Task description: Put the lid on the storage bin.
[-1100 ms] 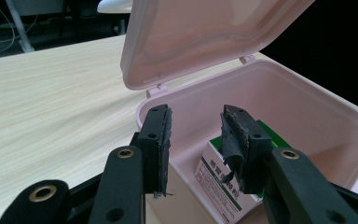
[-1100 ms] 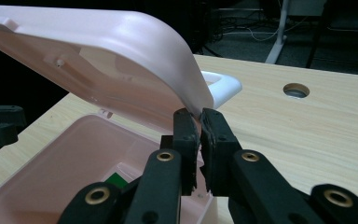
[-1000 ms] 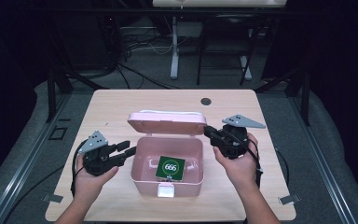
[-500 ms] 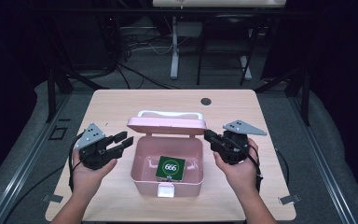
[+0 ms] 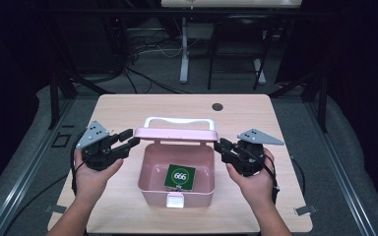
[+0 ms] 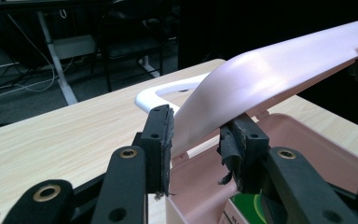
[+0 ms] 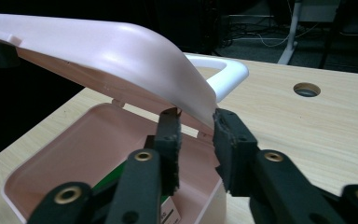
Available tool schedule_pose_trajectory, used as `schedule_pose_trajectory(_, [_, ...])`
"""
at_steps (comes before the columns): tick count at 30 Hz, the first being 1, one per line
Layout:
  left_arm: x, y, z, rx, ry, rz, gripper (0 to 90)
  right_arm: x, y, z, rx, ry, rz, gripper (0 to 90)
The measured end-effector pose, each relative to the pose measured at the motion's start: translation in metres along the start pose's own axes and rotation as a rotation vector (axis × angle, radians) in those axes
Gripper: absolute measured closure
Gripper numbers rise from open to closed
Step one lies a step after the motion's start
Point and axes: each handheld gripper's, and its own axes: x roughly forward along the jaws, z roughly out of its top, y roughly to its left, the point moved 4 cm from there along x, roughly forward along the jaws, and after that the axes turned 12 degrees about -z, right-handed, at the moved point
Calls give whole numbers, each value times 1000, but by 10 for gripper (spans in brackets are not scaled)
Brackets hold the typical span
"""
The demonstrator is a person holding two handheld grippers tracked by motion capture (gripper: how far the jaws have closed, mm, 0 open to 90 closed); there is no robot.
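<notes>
Pink box [image 5: 176, 178] sits near the front middle of the table [image 5: 256, 113], its lid [image 5: 176, 133] half raised on the far hinge and hanging over the back of the open tub. Inside lies a green card pack [image 5: 180, 177] with white figures on it, flat on the bottom toward the front. A white handle [image 5: 179, 121] runs along the lid's far side, and a small pale latch [image 5: 175, 200] juts from the tub's front wall.

Both grippers are at the lid's two ends. The left gripper [image 6: 196, 140] has the lid's corner edge between its jaws, which have just been easing apart — the pads seem to lie against the plastic, though how firmly I cannot tell. The right gripper [image 7: 196, 140] stands likewise at the other corner, its jaws having just opened, with the lid edge between the pads and a slight gap on one side.

By my judgement the closing is about half done: the lid is partway down, and what is left is to lower it fully and press the latch home.

Pale wood-grain tabletop, with a round cable hole [image 5: 217, 106] toward the back. Beyond it — a dim room, grey floor, trailing cables and a white desk leg [image 5: 183, 49].
</notes>
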Motion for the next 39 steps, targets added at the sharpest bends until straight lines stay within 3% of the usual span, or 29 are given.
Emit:
schedule_pose_trajectory(6, [-2,-4,3,15,-12,-8,622,0,-5,-2,-14,-1,8,588])
schedule_pose_trajectory(15, [-5,-8,6,20,-20,-20,611,0,-20,-3,-24,-21,-40,496])
schedule_pose_trajectory(28, [-5,-13,1,17,-23,-46,577,-5,-39,1,11,-55,-79,433])
schedule_pose_trajectory(39, [-8,-14,-7,12,-11,-57,551,1,-41,-1,-5,-43,-96,388])
